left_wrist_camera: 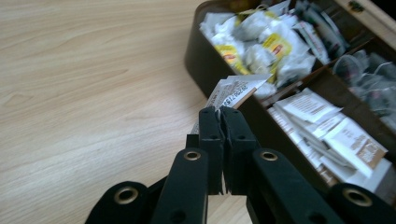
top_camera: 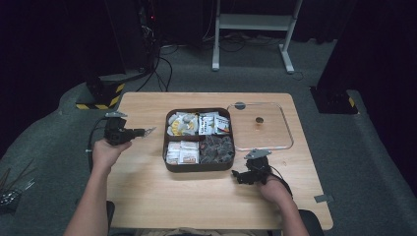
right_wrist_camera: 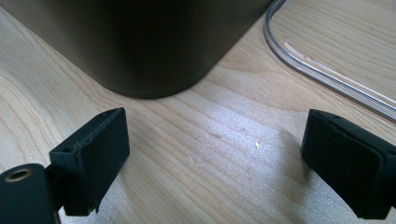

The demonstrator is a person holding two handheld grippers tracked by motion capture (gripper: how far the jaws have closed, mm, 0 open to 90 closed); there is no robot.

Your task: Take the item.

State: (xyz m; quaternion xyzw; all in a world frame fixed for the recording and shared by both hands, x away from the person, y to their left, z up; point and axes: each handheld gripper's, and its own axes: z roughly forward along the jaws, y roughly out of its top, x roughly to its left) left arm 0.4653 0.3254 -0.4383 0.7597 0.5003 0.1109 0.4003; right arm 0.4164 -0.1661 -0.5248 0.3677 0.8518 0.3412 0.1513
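While the left gripper (left_wrist_camera: 219,112) clamps a white tea-bag packet (left_wrist_camera: 232,91) between its closed jaws, that packet hangs over bare table just outside the left wall of the brown compartment box (top_camera: 167,142).

Item: packet, paper, printed lettering, held by one end, clear of the box and above the wooden table (top_camera: 147,191).

Item: box, four compartments. Far left compartment (left_wrist_camera: 252,35) holds yellow-tagged sachets; near left compartment (left_wrist_camera: 327,126) holds flat white-and-brown packets; the two right compartments hold further sachets and dark wrapped bags.

Item: clear lid (top_camera: 275,142), lying flat on the table just right of the box, off it.

Item: right gripper (top_camera: 248,173), resting low at the box's near right corner, jaws wide apart, nothing between them; in the right gripper view the box corner (right_wrist_camera: 140,46) and the lid's rim (right_wrist_camera: 322,70) lie ahead.

Status, as judged: one packet is either lifted out or on its way in; direction cannot be told. Sorting looks well advanced, compartments full. Left to do: settle this packet, then probably fit the lid.
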